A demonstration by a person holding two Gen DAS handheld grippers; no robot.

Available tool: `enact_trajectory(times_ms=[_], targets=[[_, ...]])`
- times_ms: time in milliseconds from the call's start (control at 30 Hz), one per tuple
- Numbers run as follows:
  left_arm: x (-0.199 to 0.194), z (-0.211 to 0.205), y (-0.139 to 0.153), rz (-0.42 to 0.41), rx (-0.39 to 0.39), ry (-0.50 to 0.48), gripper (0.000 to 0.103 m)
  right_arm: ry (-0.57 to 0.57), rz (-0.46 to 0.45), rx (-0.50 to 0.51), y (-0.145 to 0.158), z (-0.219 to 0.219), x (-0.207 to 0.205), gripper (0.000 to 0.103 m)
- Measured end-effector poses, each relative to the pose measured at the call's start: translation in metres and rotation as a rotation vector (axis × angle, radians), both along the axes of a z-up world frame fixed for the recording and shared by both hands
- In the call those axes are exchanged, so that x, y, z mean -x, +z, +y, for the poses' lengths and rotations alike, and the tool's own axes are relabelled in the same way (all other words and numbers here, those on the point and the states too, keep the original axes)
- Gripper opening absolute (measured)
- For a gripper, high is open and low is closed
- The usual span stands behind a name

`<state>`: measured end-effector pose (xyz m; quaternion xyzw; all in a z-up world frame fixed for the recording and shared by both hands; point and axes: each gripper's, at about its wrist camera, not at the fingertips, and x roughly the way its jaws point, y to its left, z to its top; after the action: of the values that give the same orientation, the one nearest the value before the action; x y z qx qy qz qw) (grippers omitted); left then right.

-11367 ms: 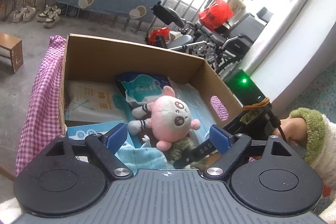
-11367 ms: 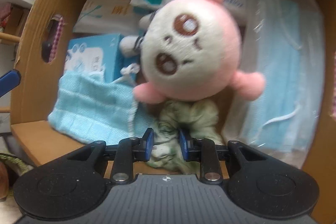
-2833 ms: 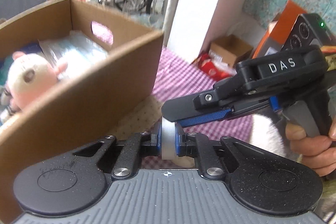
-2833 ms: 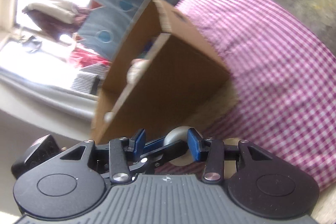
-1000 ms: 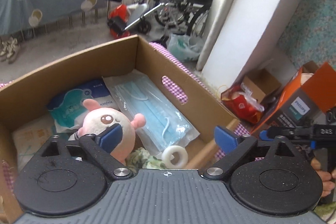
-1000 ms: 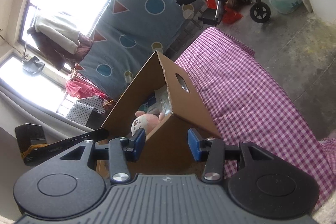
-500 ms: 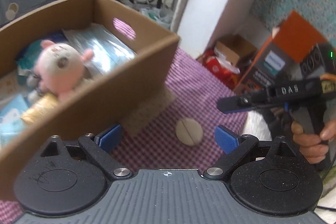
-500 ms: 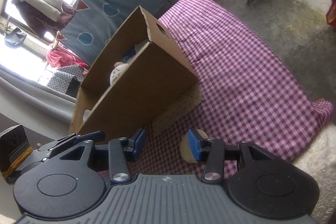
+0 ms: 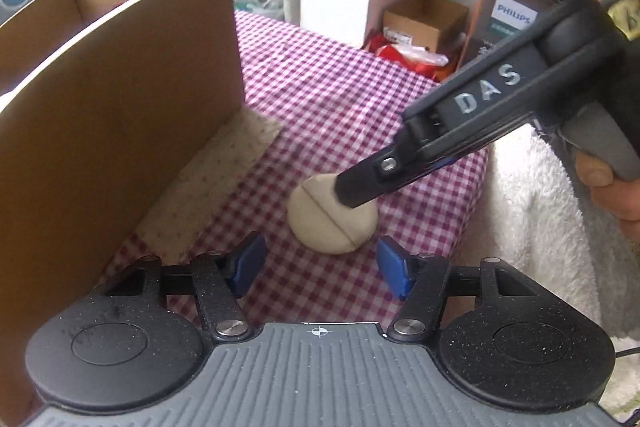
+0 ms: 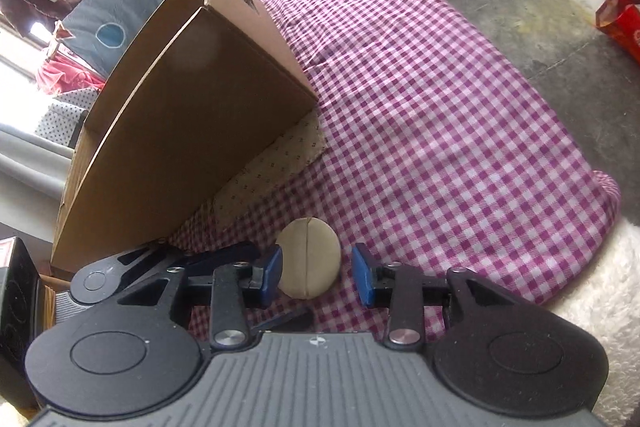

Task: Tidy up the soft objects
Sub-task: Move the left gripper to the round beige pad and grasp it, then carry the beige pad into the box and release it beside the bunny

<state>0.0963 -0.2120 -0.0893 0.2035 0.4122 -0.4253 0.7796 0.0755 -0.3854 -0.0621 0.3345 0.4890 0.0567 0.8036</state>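
Left wrist view, one beige round puff (image 9: 332, 217) lying on checked cloth (image 9: 340, 95) beside one cardboard box (image 9: 120, 99), left gripper (image 9: 322, 265) closing in, jaws apart, untouched, right gripper (image 9: 354, 193) nosing over it; right wrist view, same puff (image 10: 308, 265) sitting between narrowing, parted pads (image 10: 362, 275).
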Motion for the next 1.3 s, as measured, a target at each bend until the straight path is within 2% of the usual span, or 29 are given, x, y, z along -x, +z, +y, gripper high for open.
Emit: enact_trajectory(times_ms=[200, 367, 600, 733, 767, 800, 833, 933, 1033, 1167, 1300], targets=[[0.002, -0.001, -0.001, -0.039, 0.034, 0.007, 0.048, 0.027, 0.003, -0.081, 0.000, 0.003, -0.011, 0.038], [-0.009, 0.013, 0.001, 0.004, 0.094, 0.075, 0.044, 0.026, -0.041, -0.153, 0.006, 0.000, -0.015, 0.038], [-0.028, 0.034, 0.003, 0.120, 0.205, 0.131, 0.044, 0.016, 0.011, -0.112, -0.001, 0.002, -0.033, 0.038], [-0.032, 0.043, 0.004, 0.149, 0.243, 0.134, 0.044, 0.042, 0.028, -0.082, -0.007, 0.013, -0.045, 0.037], [-0.032, 0.044, 0.004, 0.153, 0.251, 0.134, 0.044, 0.048, 0.031, -0.077, -0.008, 0.015, -0.047, 0.032], [-0.033, 0.045, 0.003, 0.157, 0.258, 0.133, 0.044, 0.055, 0.033, -0.072, -0.008, 0.018, -0.049, 0.023], [-0.034, 0.047, 0.003, 0.160, 0.265, 0.132, 0.044, 0.060, 0.032, -0.055, -0.006, 0.022, -0.050, 0.021], [-0.033, 0.051, 0.006, 0.164, 0.277, 0.135, 0.044, 0.076, 0.004, -0.005, 0.006, 0.031, -0.048, 0.013], [-0.031, 0.061, 0.018, 0.154, 0.313, 0.134, 0.044, 0.081, -0.043, 0.018, 0.025, 0.038, -0.041, 0.011], [-0.022, 0.076, 0.047, 0.112, 0.373, 0.133, 0.044, 0.103, -0.131, 0.038, 0.062, 0.046, -0.029, 0.010], [-0.011, 0.096, 0.085, 0.038, 0.436, 0.142, 0.044, 0.150, -0.248, 0.061, 0.105, 0.058, -0.024, 0.010]])
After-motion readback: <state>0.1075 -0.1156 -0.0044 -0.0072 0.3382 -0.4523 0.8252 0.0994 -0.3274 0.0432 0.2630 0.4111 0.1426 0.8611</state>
